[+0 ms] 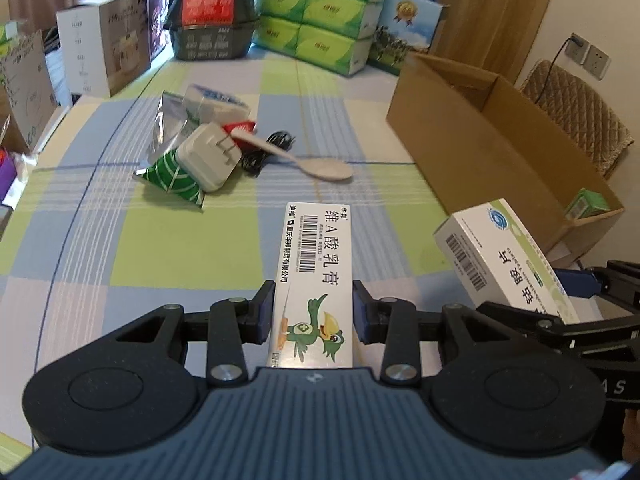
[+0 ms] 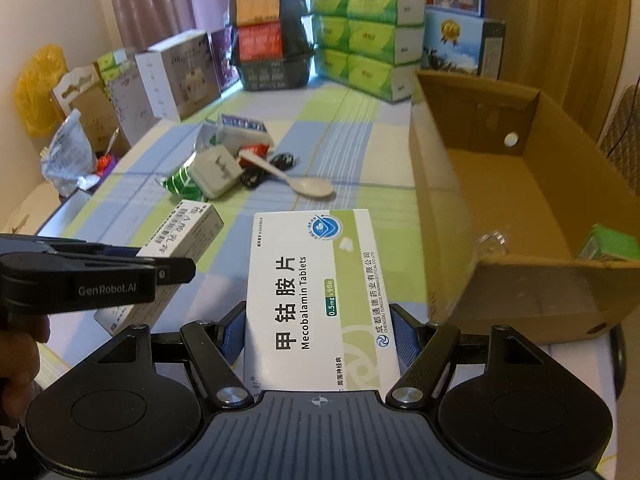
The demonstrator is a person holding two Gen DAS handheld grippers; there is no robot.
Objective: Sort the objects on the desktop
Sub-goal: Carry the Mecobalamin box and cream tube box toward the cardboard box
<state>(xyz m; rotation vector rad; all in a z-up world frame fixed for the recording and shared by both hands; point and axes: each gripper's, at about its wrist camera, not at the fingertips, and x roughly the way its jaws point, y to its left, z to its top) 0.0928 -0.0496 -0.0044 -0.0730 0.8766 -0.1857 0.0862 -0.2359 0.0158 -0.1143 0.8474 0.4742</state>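
- Left wrist view: left gripper [image 1: 313, 312] is pinching the narrow ointment carton [image 1: 316, 264] by its long sides w/ the blue pads [image 1: 264, 312], carton sticking straight out fwd, held up over the checked tablecloth [image 1: 120, 240]. Thin card, prob very light + a bit crushable, so side grip near the back end looks fine, no need to squeeze hard.
- Same view: pile further back on the cloth = white charger plug [image 1: 210, 156], green foil packet [image 1: 172, 178], pale plastic spoon [image 1: 304, 162], black cable [image 1: 264, 152]. Cardboard box [image 1: 460, 152] to the right, small green box [image 1: 588, 202] in its near corner.
- Right wrist view: right gripper [image 2: 318, 340] clamped on the wider Mecobalamin tablet box [image 2: 320, 296], pads on both long edges, box flat & pointing fwd, held just beside the box's open near end. Also light stiff card imo, blister packs inside may shift.
- Diff b/w views: only the right one shows the box floor w/ a crumpled clear wrapper [image 2: 490, 238] + hole in the far wall; also the person's hand [image 2: 18, 344] on the left tool. Left one shows the ointment carton's printed top, which from the right is mostly hidden behind the left tool.
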